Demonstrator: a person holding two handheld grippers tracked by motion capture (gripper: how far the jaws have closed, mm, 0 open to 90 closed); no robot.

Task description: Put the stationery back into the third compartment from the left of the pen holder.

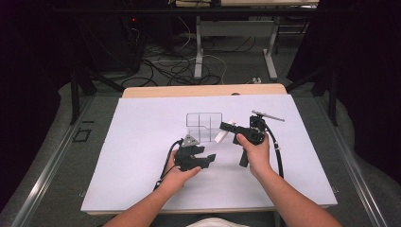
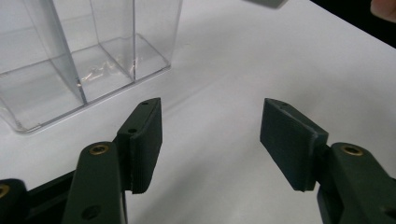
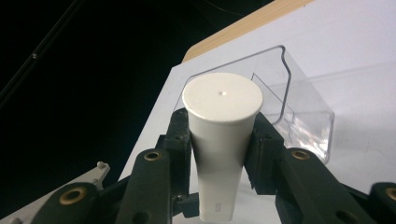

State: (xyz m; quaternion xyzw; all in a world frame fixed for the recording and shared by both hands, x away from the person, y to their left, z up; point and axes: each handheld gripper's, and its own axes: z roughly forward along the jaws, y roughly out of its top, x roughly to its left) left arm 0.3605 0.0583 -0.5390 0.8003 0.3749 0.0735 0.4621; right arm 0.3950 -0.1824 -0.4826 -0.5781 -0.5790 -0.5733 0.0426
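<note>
Surface: white sheet [image 1: 142, 156] covering a wooden table [image 1: 203, 90]; dark floor with cables [image 1: 175, 66] at 12 o'clock.
Left gripper: left gripper [image 1: 209, 159] lies low over the sheet, held in the left hand [image 1: 182, 172], at about 7 o'clock from the box.
Left jaws: spread wide apart in the left gripper view, bare white sheet between the two black pads [image 2: 147, 140]; they hold and touch nothing.
Box: clear plastic divided box [image 1: 204, 125] stands upright near the sheet's centre; in the left gripper view it sits at 10 o'clock of the jaws [image 2: 88, 60], with a few small glinting bits on the floor of one compartment, too small to tell what.
Tube: white plastic tube [image 3: 219, 140], flat cap end up and toward the camera, small print near its lower end.
Right gripper: right gripper [image 1: 225, 126], raised in the right hand [image 1: 255, 151] at 3 o'clock of the box, jaws pointing toward it.
Right jaws: closed on the tube's body, one pad [image 3: 180, 140] pressing each side; the tube is off the sheet, just beside the box's right wall.
</note>
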